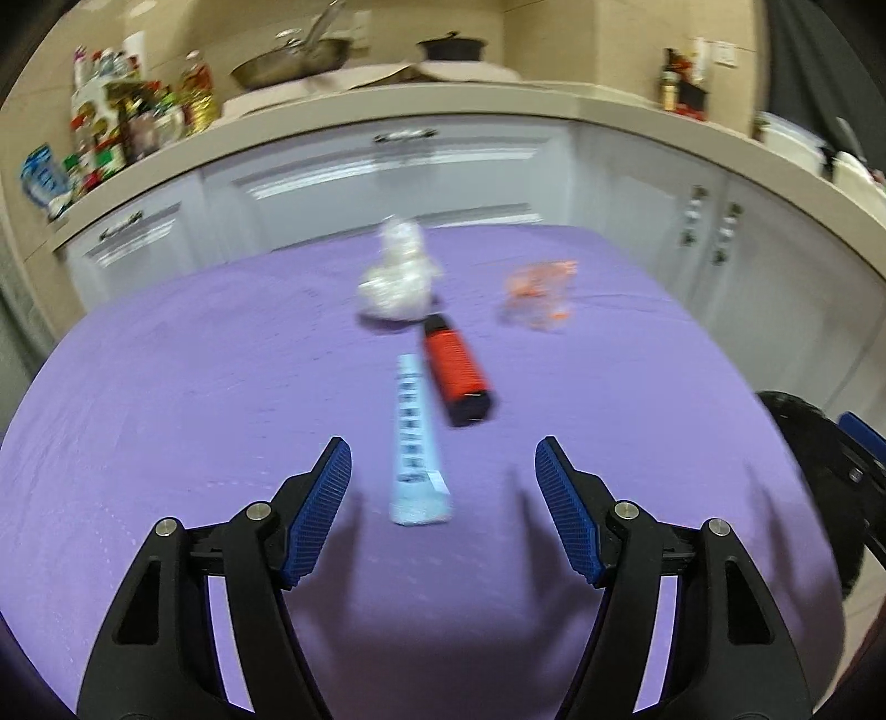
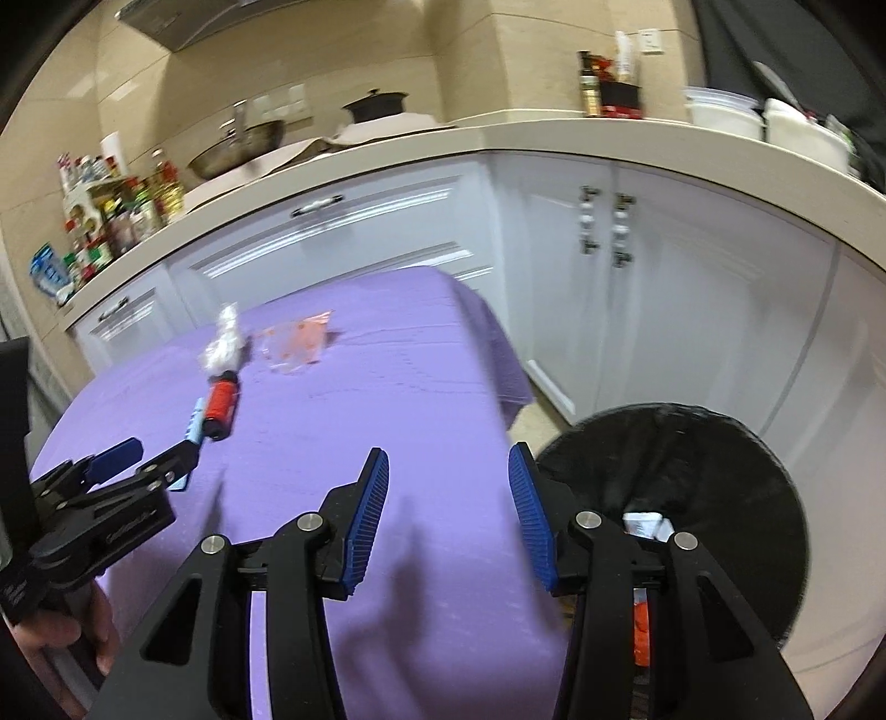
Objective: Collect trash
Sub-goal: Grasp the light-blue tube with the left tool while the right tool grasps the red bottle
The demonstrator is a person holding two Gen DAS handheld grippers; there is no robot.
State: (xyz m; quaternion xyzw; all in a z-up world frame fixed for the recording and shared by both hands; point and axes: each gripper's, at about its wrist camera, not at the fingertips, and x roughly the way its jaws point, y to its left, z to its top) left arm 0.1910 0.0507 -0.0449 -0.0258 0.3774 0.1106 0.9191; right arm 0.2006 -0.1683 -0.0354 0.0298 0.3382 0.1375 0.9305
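On the purple tablecloth (image 1: pixel 166 387) lie a light blue paper strip (image 1: pixel 414 443), a red and black tube (image 1: pixel 457 368), a crumpled white wrapper (image 1: pixel 396 277) and a clear orange-printed wrapper (image 1: pixel 540 296). My left gripper (image 1: pixel 443 471) is open and empty, its jaws to either side of the near end of the blue strip. My right gripper (image 2: pixel 448 498) is open and empty over the table's right edge. The left gripper (image 2: pixel 147 457) also shows in the right wrist view, beside the blue strip (image 2: pixel 194 423) and the red tube (image 2: pixel 220 407). A black-lined bin (image 2: pixel 681 498) holding some trash stands beside the table.
White cabinets (image 2: pixel 664 310) and a beige counter (image 1: pixel 498 105) run behind the table, with a pan (image 1: pixel 288 61), a pot (image 1: pixel 451 47) and several bottles (image 1: pixel 111 127). The bin (image 1: pixel 814 471) shows at the right in the left wrist view.
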